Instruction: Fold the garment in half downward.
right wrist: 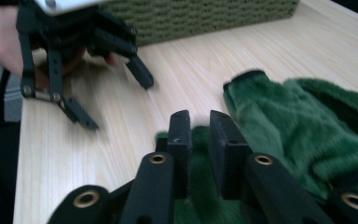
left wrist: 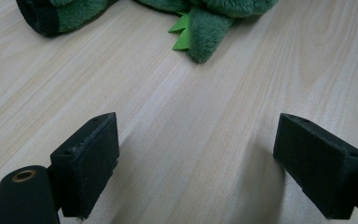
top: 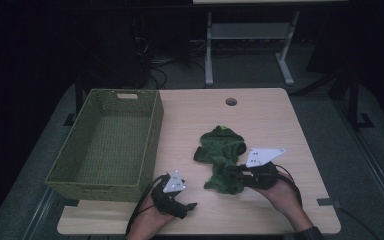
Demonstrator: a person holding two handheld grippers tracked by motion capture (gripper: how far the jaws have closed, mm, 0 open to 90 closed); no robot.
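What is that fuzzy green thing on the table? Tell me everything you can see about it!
It looks like a fuzzy green garment of soft plush, maybe a dinosaur costume: it has dark cuffs and a row of bright green felt spikes. It lies crumpled and flat on the wooden table, to the right of the green woven basket. The right claw sits over its near edge, jaws close together with a little fur between them. The left claw stands open on bare wood, apart from it.
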